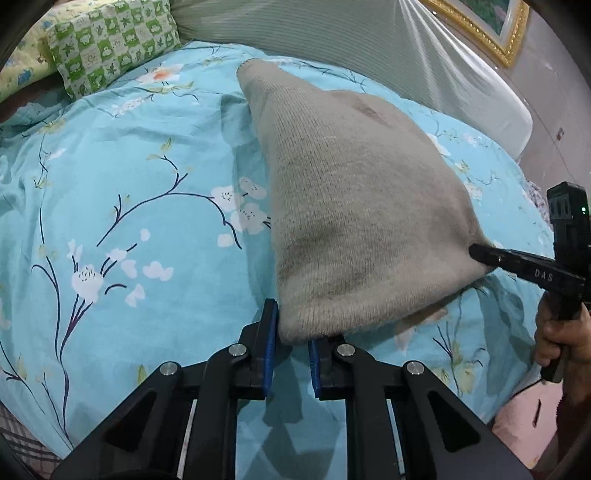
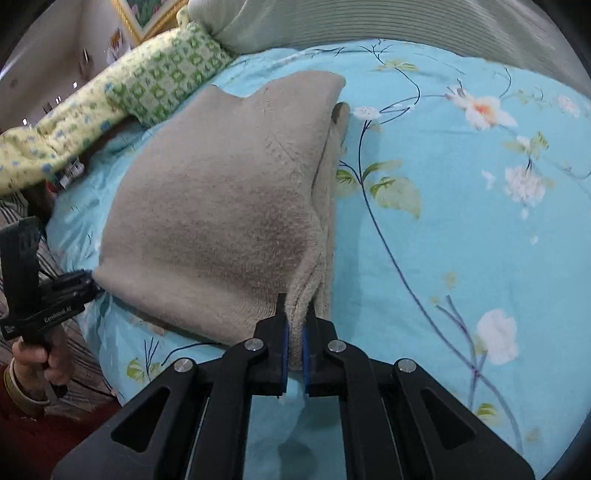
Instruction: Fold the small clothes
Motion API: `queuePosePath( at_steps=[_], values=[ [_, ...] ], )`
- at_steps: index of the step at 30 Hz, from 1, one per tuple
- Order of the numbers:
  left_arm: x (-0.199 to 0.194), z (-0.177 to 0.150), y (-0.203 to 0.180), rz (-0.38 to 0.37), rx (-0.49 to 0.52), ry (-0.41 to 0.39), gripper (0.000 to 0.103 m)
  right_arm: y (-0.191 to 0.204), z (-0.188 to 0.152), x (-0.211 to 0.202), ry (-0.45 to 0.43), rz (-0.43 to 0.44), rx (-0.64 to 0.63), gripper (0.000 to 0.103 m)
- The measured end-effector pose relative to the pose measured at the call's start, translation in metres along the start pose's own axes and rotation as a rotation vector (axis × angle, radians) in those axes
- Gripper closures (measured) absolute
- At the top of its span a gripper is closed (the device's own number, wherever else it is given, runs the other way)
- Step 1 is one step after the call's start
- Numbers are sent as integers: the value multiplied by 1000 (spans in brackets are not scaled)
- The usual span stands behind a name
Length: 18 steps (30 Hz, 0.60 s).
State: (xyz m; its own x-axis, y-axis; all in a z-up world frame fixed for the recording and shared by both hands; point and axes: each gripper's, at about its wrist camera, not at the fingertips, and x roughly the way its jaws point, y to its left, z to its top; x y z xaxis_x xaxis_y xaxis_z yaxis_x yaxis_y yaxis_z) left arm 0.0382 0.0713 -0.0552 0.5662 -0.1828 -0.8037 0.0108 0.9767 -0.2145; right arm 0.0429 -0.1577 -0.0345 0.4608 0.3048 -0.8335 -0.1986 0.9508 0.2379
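The left gripper was closest to its camera, and its two blue pads were nearly closed, pinching the near left corner of the grey knitted top. The right gripper did the same at the other near corner, with its fingers squeezed tight on a thick fold of the soft wool. Both near corners were lifted a little off the blue flowered sheet, and the rest of the top sloped down and lay on the bed. The top looked light, soft and floppy, so it would likely bend and sag wherever nothing held it up. It also looked fuzzy and not slippery, so the pads could probably keep hold without a hard squeeze. The corners of the near edge seemed the best places to hold, because from there the whole edge could be carried over flat. On the right side the cloth was already doubled into several layers, so that side looked thicker and might bunch up. Farther away, the far end of the top rested flat on the sheet, near a green checked pillow, and a striped grey headboard stood behind it all
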Motion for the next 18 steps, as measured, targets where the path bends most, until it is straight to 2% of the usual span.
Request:
queuePosePath(
  at_steps=[4, 9, 10, 11, 12, 14, 18],
  values=[
    [-5, -4, 3, -25, 3, 23, 83, 4, -1, -5, 1, -26, -33, 97],
    [-29, -7, -1, -77, 22, 24, 84, -6, -1, -8, -1, 9, 51, 92],
    [-37, -5, -2, -98, 31, 15, 84, -8, -3, -12, 2, 4, 65, 84],
    [-42, -4, -2, -117, 36, 9, 83, -9, -4, -16, 4, -10, 78, 68],
    [-47, 0, -2, -134, 38, -1, 81, -12, -5, -21, 5, -28, 94, 62],
    [-57, 10, -4, -163, 38, -26, 80, -13, -4, -37, -35, -19, 122, 61],
    [-56, 49, -11, -212, 37, -86, 80, 1, 16, -65, -174, 66, 135, 61]
  ],
)
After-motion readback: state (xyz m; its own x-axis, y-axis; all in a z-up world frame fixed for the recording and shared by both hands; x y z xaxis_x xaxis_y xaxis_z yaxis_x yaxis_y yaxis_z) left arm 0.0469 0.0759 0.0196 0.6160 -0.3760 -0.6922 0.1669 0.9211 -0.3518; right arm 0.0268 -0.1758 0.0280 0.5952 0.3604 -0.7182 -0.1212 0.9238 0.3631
